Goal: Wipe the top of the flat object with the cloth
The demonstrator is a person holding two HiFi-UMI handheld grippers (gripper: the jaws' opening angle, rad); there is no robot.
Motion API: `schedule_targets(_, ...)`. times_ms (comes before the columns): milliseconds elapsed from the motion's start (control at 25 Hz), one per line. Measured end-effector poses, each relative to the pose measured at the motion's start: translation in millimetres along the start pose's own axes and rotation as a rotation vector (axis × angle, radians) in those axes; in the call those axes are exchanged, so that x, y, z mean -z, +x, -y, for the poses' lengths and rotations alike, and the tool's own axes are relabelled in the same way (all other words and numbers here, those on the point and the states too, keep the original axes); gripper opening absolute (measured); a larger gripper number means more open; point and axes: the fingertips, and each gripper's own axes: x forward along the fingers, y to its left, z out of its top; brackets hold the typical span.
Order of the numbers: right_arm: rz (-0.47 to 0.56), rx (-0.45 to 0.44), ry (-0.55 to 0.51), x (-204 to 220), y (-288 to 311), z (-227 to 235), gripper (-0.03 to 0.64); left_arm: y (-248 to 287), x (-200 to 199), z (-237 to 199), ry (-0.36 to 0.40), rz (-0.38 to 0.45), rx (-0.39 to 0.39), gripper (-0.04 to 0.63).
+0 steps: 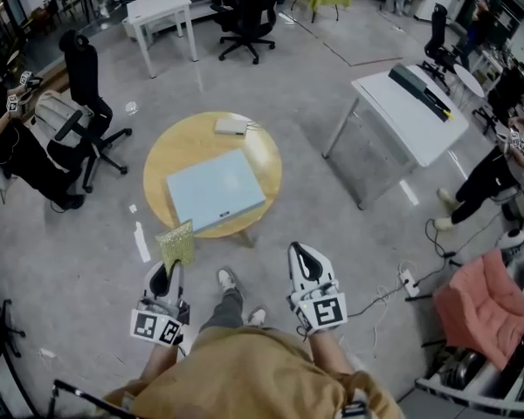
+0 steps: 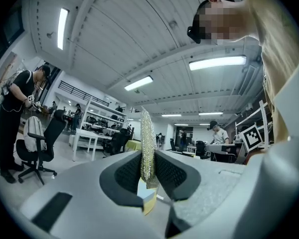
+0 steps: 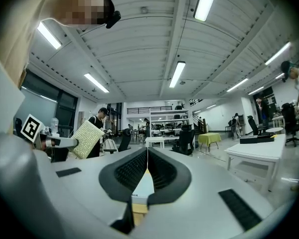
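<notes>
Closest in the head view is the person's mustard shirt (image 1: 244,369), with both grippers held out just beyond it over the floor. The left gripper (image 1: 168,271) pinches a yellow-green cloth (image 1: 175,243) that stands up from its jaws. The right gripper (image 1: 304,253) has its jaws together and carries nothing. Ahead of both, the pale blue flat object (image 1: 215,190) lies on a round wooden table (image 1: 160,157), with a small box (image 1: 230,126) near the far rim. The cloth is near the table's front edge but does not touch the flat object.

Seen from the left gripper view, the cloth (image 2: 147,133) shows edge-on, clamped between the ribbed pads of the left gripper (image 2: 148,174). This grip is only hinted at from above.

From the right gripper view, the jaws of the right gripper (image 3: 147,171) meet along a thin line with nothing between them. Off to the side it catches the cloth (image 3: 87,138) face-on, showing its woven texture.

My reading is that the wipe has not begun and this is the approach. The next move calls for carrying the left gripper forward and down until the cloth lies flat on the flat object's top, then sweeping it across.
</notes>
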Motion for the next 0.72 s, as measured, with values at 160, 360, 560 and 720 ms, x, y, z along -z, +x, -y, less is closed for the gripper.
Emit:
schedule_targets(160,-0.018,0.012,-0.003,0,29,8,0.0,28,5,-16,-0.021,-0.014,0.019,0.064)
schedule_targets(360,-0.017,0.002,-0.011,-6,78,16,0.0,66,3,-45,-0.036,-0.025,0.023,0.064)
schedule_targets(560,-0.001,-0.003,-0.018,-23,134,25,0.0,104,-12,-79,-0.032,-0.005,0.017,0.064)
schedule_targets(720,0.009,-0.012,-0.034,-35,174,23,0.0,128,-25,-113,-0.037,0.017,0.008,0.064)
